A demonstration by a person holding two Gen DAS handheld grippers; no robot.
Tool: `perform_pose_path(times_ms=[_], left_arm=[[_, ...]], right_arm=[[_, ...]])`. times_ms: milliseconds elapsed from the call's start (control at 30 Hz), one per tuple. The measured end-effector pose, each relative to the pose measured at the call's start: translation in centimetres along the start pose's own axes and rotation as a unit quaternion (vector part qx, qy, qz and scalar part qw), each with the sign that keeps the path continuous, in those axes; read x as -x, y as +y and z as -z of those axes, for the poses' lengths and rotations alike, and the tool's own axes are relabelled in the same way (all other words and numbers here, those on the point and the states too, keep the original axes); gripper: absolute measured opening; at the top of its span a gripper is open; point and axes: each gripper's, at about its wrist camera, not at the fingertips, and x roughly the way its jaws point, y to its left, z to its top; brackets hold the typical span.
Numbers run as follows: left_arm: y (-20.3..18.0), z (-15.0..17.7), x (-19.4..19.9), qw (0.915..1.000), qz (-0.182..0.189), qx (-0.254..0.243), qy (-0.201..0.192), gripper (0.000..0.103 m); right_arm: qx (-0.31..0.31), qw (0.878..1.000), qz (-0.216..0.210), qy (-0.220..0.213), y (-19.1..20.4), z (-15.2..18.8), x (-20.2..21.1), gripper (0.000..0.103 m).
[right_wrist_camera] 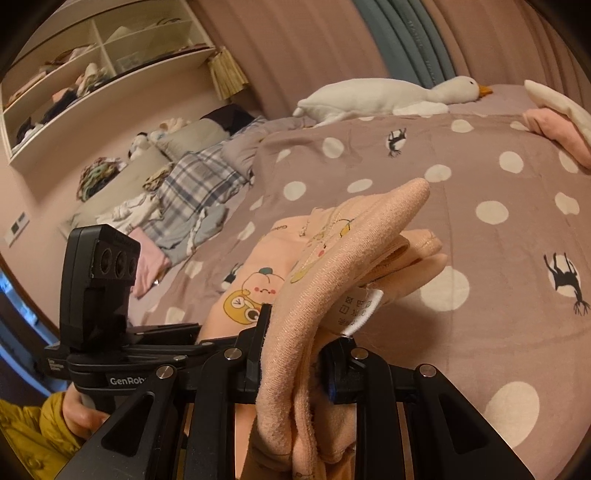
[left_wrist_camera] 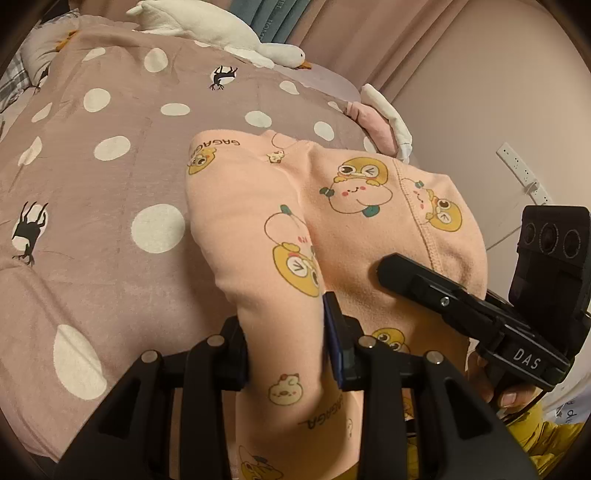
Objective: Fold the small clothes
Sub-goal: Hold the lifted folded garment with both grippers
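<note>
A small peach garment with yellow cartoon prints point(left_wrist_camera: 354, 206) lies partly on the polka-dot bedspread point(left_wrist_camera: 110, 192). My left gripper point(left_wrist_camera: 286, 354) is shut on a bunched fold of it, which runs up between the jaws. My right gripper point(right_wrist_camera: 291, 363) is shut on another thick fold of the same garment point(right_wrist_camera: 332, 266), lifted above the bed, with a white care label point(right_wrist_camera: 360, 308) hanging out. The right gripper also shows in the left wrist view point(left_wrist_camera: 443, 291), over the garment's hemmed edge. The left gripper's body shows in the right wrist view point(right_wrist_camera: 122, 343).
A white plush goose point(left_wrist_camera: 207, 33) lies at the far edge of the bed. A folded pink and white pile point(left_wrist_camera: 380, 118) sits beyond the garment. Plaid bedding and loose clothes point(right_wrist_camera: 184, 192) lie at the left, under wall shelves point(right_wrist_camera: 92, 62). Curtains hang behind.
</note>
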Motion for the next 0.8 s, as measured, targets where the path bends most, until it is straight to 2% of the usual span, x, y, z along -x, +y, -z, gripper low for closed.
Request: perform_pose_path(times_ms=[800], left_arm=[[1.6, 0.4, 2.3, 0.9997, -0.001, 0.011, -0.021, 0.032]], right_arm=[[0.042, 0.999, -0.010, 0.001, 3.4, -0.3, -0.5, 0.025]])
